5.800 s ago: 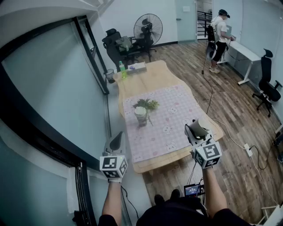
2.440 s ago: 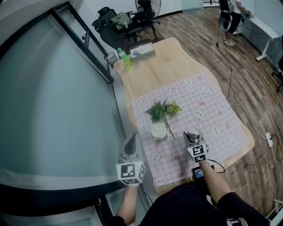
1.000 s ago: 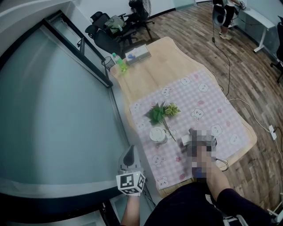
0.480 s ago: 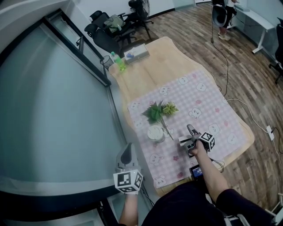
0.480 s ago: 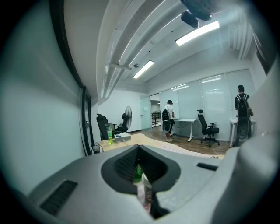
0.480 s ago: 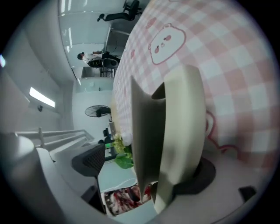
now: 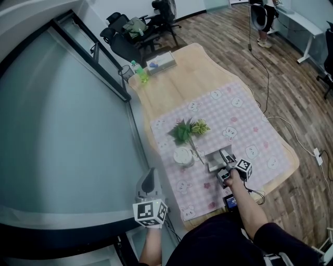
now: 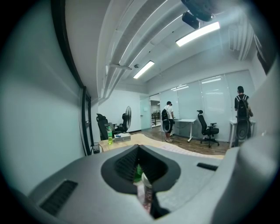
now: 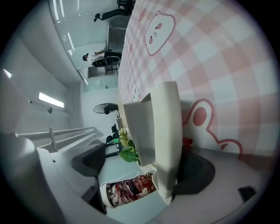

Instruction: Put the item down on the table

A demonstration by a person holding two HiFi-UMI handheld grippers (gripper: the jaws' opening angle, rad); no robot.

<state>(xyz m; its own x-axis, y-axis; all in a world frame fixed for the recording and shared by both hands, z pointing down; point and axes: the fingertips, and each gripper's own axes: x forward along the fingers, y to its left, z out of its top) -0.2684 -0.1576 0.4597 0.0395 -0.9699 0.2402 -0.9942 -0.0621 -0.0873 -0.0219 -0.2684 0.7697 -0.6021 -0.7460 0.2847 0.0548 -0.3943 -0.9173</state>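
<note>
The item is a white, shallow box-like piece (image 7: pixel 212 158) lying on the pink checked tablecloth (image 7: pixel 237 111), right of a printed can (image 7: pixel 183 156). My right gripper (image 7: pixel 222 163) is at its near side, turned on its side. In the right gripper view the white item (image 9: pixel 164 127) rests on the cloth (image 9: pixel 214 65) between the jaws of the right gripper (image 9: pixel 144 168). The jaws are opening; the left one stands well away from it. My left gripper (image 7: pixel 151 179) hangs off the table's left edge by the glass wall, shut and empty (image 8: pixel 142 175).
A leafy sprig (image 7: pixel 186 130) lies behind the can. A green bottle (image 7: pixel 139 72) and a tissue box (image 7: pixel 160 61) stand at the table's far end, office chairs (image 7: pixel 125 36) beyond. A person (image 7: pixel 263 15) stands far right. A cable runs over the wooden floor (image 7: pixel 281 124).
The right gripper came down and forward with the white item until it lay on the cloth, and its jaws spread wider. The left gripper stayed put.
</note>
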